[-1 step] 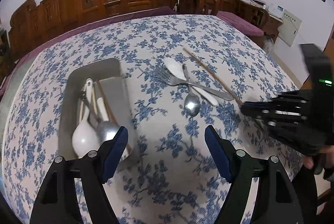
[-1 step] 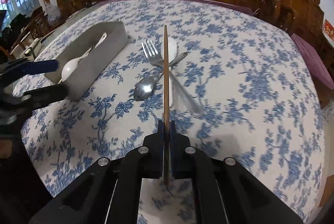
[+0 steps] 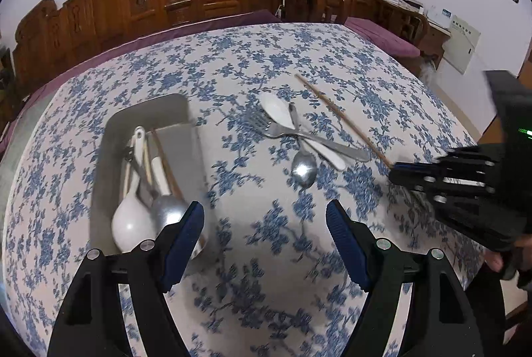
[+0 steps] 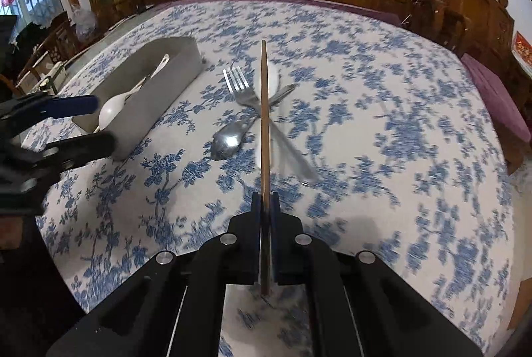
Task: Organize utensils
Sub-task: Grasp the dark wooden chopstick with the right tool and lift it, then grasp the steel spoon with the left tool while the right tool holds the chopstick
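Right tongs (image 4: 265, 207) clamped on one end of a wooden chopstick (image 4: 264, 124); shaft projects straight ahead, over the loose pile on the tabletop (image 4: 382, 130). Left tongs (image 3: 265, 234) apart, empty, hovering just beside the grey tray (image 3: 149, 114).

Step in hand, judged: carry chopstick to tray. To do it well: lift the far tip clear of the fork (image 4: 241, 90), metal spoon (image 4: 229, 137) and white spoon (image 3: 279, 112) before swinging left; align the shaft with the tray's long axis; release low.

Chopstick: thin, straight, brown, plain. End grip gives leverage; pivoting is a risk.
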`<state>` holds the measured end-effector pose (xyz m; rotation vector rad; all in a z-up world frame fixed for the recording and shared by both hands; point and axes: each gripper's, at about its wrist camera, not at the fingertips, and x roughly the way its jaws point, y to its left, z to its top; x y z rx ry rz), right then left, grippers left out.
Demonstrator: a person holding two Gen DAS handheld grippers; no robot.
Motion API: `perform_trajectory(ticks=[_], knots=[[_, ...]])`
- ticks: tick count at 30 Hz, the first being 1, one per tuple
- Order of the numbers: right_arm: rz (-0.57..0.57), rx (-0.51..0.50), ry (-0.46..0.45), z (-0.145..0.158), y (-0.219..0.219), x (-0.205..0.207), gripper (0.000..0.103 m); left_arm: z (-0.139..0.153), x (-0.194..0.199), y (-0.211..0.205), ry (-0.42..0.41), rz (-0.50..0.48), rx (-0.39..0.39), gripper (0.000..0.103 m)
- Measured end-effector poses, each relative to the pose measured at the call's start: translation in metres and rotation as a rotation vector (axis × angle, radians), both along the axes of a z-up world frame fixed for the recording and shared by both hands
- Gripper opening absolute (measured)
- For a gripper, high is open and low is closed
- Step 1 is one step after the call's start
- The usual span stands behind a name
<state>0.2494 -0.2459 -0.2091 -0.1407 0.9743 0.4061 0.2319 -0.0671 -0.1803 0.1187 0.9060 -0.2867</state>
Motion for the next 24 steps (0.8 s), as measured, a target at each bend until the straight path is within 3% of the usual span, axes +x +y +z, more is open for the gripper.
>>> perform_trajectory(ticks=[7,15,24], knots=[[-0.054,0.018,-0.016,0.009,-0.036,-0.008,0.006,-0.011,0.027,-0.026,0.035,-0.001,-0.003,0.073],[-0.088,0.057,-0.029,0.015,-0.06,-0.011,0.006,-0.029,0.068,-0.052,0.111,-0.005,0.023,0.05],[-0.115,0.093,-0.031,0.021,-0.077,-0.009,0.006,-0.049,0.098,-0.07,0.187,-0.007,0.061,0.035]])
